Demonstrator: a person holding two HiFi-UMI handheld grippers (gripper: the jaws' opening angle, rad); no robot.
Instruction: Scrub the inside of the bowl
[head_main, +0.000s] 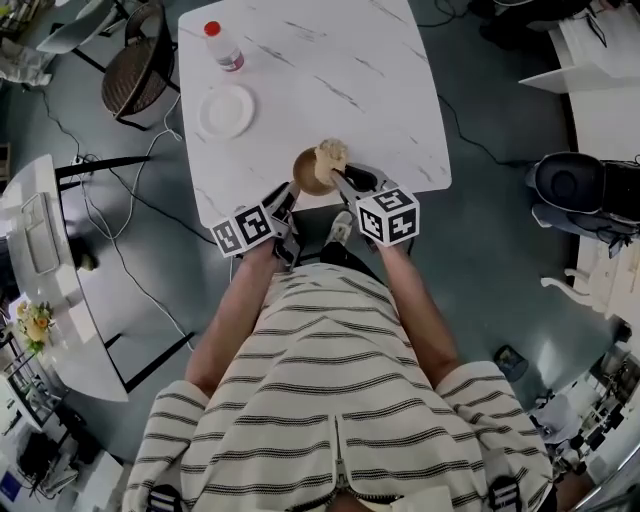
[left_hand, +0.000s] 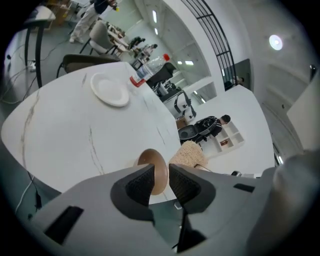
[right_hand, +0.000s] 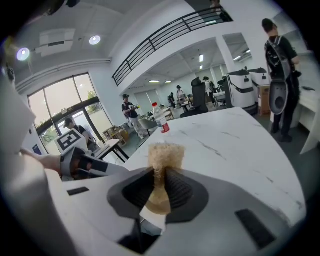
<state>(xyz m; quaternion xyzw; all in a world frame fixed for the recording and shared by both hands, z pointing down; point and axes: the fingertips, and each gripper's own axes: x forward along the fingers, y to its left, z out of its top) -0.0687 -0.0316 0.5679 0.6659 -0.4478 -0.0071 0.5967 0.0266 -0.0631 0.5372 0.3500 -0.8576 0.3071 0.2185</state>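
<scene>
Gripping a tan fibrous scrub pad (right_hand: 162, 152), the right tool (right_hand: 160, 179) holds it at the rim of the brown wooden bowl (head_main: 310, 175). The left tool (left_hand: 160, 176) clamps that bowl at the near edge of the white marble worktop (head_main: 330, 70). Interior scrubbing is judged largely outstanding.

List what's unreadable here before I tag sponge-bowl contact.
- Whether the sponge touches the inside of the bowl: too small in the head view, and the sponge overlaps the rim.
- Bowl in the right gripper view: hidden behind the right gripper's own body.
- Bowl's inner surface in the left gripper view: slanted, partly behind the left gripper's fingers.
- Bottle label: too small.
</scene>
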